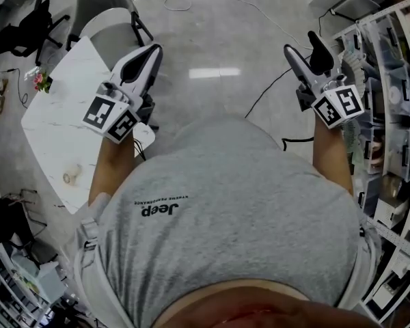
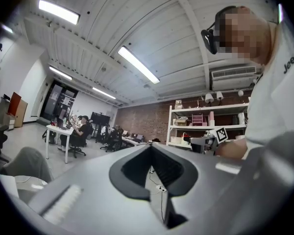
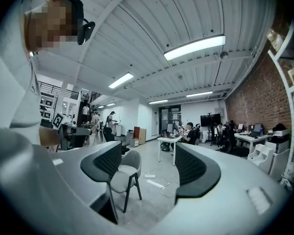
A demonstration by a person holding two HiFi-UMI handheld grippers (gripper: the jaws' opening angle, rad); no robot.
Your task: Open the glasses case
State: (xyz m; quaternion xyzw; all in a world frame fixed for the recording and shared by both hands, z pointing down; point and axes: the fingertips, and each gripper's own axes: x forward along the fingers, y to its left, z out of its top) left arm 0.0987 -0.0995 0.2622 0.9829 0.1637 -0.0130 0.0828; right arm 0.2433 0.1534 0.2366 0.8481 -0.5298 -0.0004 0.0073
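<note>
Upper left of head view: left gripper (image 1: pixel 150 55) held up near corner of white desk (image 1: pixel 55 128), jaws closed tip to tip, nothing held. Upper right: right gripper (image 1: pixel 304 46) over floor (image 1: pixel 219 39), jaws wide apart, empty, grey chair (image 3: pixel 118 179) seen between them. Glasses case visible in no view.

The person wears a light grey, short-sleeved T-shirt (image 1: pixel 225 210) with a small dark "Jeep" print (image 1: pixel 158 210) on the chest. Above the T-shirt's collar, a dark camera (image 2: pixel 211 33) is strapped to the head. Beyond the T-shirt's sleeves, the left hand-held gripper (image 1: pixel 150 52) and the right hand-held gripper (image 1: pixel 306 52) have smooth pale grey shells. Each bears 1 white cube with black square markers, the left cube (image 1: pixel 111 117) and the right cube (image 1: pixel 339 105). 2 dark textured pads (image 3: pixel 198 173) line each pair of jaws.
</note>
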